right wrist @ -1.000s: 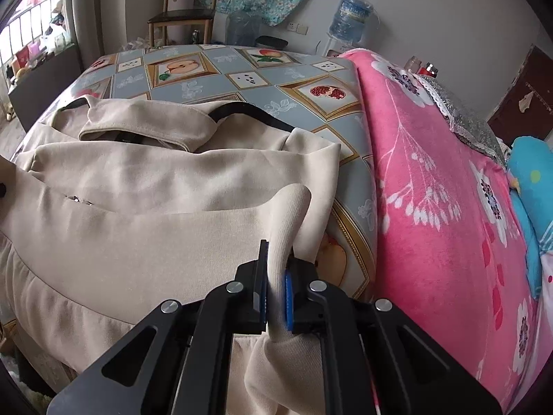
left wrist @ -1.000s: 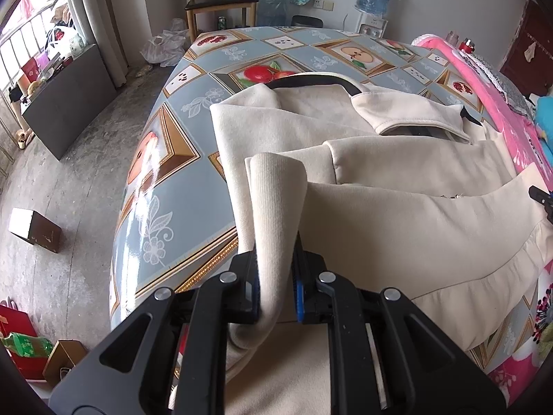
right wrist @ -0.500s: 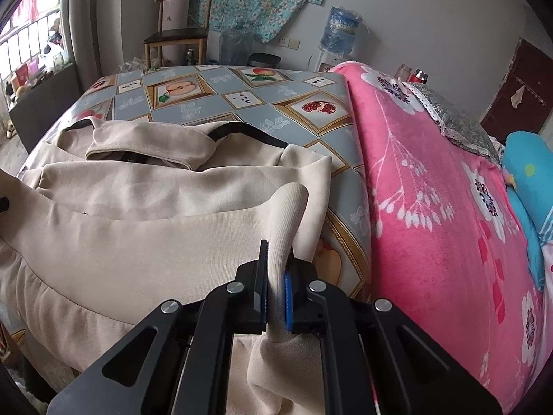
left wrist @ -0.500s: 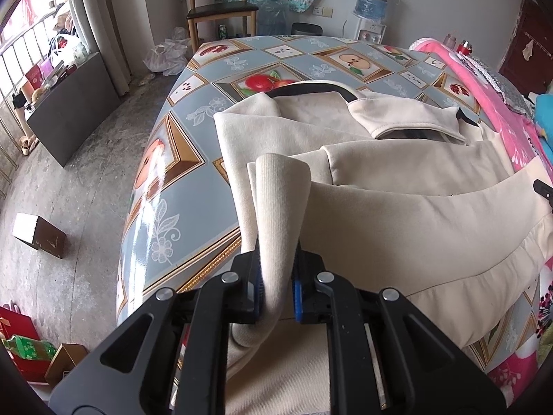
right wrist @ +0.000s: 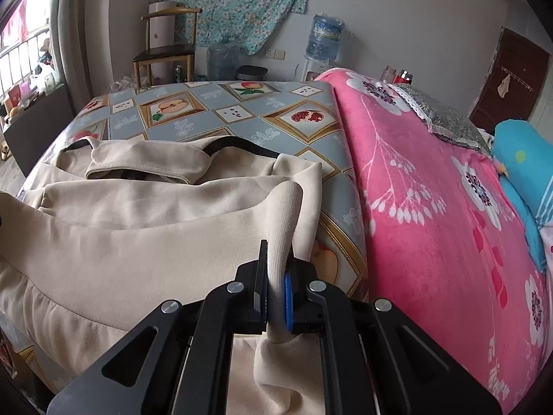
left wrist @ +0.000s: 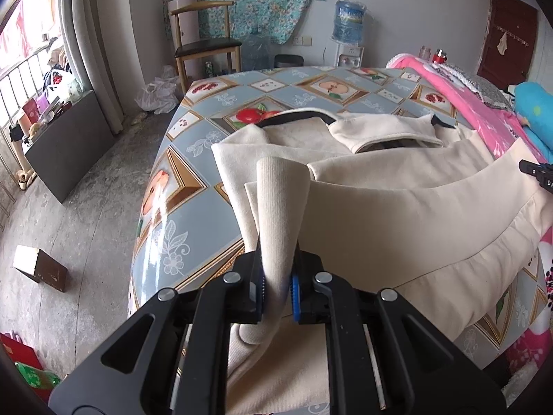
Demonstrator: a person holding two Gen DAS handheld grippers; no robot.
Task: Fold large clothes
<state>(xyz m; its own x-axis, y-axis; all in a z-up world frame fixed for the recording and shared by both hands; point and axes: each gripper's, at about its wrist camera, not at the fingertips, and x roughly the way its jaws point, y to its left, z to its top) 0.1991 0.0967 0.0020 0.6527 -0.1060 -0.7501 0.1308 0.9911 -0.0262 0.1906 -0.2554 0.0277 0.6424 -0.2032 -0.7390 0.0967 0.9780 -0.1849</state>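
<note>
A large cream jacket [left wrist: 397,204] with a dark collar band lies across a table covered in a fruit-patterned blue-grey cloth [left wrist: 193,145]. My left gripper [left wrist: 278,282] is shut on the ribbed hem at the jacket's left corner and holds it raised. My right gripper [right wrist: 275,288] is shut on the ribbed hem at the right corner [right wrist: 283,214], also raised. The lower part of the jacket [right wrist: 121,249] hangs lifted between the two grippers over its upper part. The collar [right wrist: 145,166] lies flat at the far side.
A pink floral blanket [right wrist: 432,207] covers the bed at the right, with a blue pillow [right wrist: 518,159]. A wooden chair [left wrist: 204,45], water bottles and a dispenser [left wrist: 349,31] stand at the far wall. A small box [left wrist: 39,268] sits on the concrete floor to the left.
Both grippers have risen and tilted up with the hem in them, lifting the jacket's lower part higher; more of the far wall shows now.
</note>
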